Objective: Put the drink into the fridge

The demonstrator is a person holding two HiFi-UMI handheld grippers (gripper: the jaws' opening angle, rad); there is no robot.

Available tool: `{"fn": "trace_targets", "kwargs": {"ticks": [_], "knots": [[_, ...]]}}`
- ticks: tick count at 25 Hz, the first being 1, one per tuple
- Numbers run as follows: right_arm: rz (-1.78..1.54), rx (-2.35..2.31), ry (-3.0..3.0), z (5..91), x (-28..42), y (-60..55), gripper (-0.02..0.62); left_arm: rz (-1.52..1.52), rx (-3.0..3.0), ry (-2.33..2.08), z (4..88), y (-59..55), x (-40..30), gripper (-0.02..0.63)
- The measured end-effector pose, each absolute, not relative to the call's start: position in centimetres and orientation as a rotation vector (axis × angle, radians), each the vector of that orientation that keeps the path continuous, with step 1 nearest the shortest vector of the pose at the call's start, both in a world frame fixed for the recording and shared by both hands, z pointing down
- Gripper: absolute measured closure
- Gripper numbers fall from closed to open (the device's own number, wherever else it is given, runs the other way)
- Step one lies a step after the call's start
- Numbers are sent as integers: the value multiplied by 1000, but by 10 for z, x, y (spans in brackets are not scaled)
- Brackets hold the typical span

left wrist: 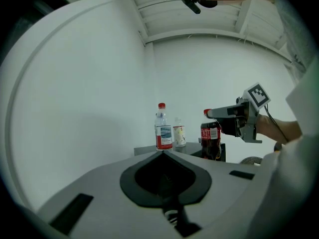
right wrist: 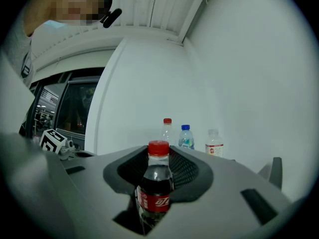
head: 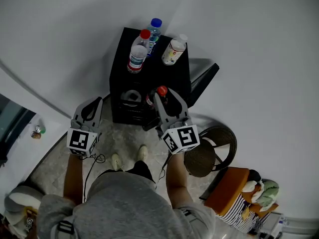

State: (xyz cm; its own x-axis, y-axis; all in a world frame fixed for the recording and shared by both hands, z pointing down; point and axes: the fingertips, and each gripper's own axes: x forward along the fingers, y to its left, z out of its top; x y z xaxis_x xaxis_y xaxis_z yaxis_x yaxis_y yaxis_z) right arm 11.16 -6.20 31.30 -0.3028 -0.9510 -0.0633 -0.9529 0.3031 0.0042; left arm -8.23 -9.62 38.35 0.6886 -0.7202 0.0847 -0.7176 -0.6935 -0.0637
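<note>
A dark cola bottle with a red cap [head: 160,91] [right wrist: 155,193] stands upright between the jaws of my right gripper [head: 163,97] [right wrist: 159,152], which is shut on it, in front of and just above the black fridge [head: 122,73]. In the left gripper view the cola bottle [left wrist: 211,139] hangs beside the fridge top. On that top stand a red-capped clear bottle [head: 138,54], a blue-capped bottle [head: 154,32] and a white-capped bottle [head: 173,50]. My left gripper [head: 93,101] [left wrist: 162,153] hovers left of the fridge, its jaws together with nothing between them.
A round wicker stool [head: 209,153] stands right of my feet [head: 129,158]. A black chair back [head: 203,79] leans beside the fridge. An orange seat with soft toys [head: 239,190] is at the lower right. White walls rise behind, and a dark window [head: 10,121] is at the left.
</note>
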Motion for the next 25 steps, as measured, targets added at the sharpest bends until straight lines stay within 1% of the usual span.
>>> {"fn": "trace_targets", "kwargs": {"ticks": [12, 25], "knots": [[-4, -1777, 2548, 386, 98, -64, 451, -166, -2887, 1235, 416, -103, -77, 604], [-41, -1670, 2625, 487, 92, -97, 451, -214, -2871, 1375, 496, -111, -81, 604]]}}
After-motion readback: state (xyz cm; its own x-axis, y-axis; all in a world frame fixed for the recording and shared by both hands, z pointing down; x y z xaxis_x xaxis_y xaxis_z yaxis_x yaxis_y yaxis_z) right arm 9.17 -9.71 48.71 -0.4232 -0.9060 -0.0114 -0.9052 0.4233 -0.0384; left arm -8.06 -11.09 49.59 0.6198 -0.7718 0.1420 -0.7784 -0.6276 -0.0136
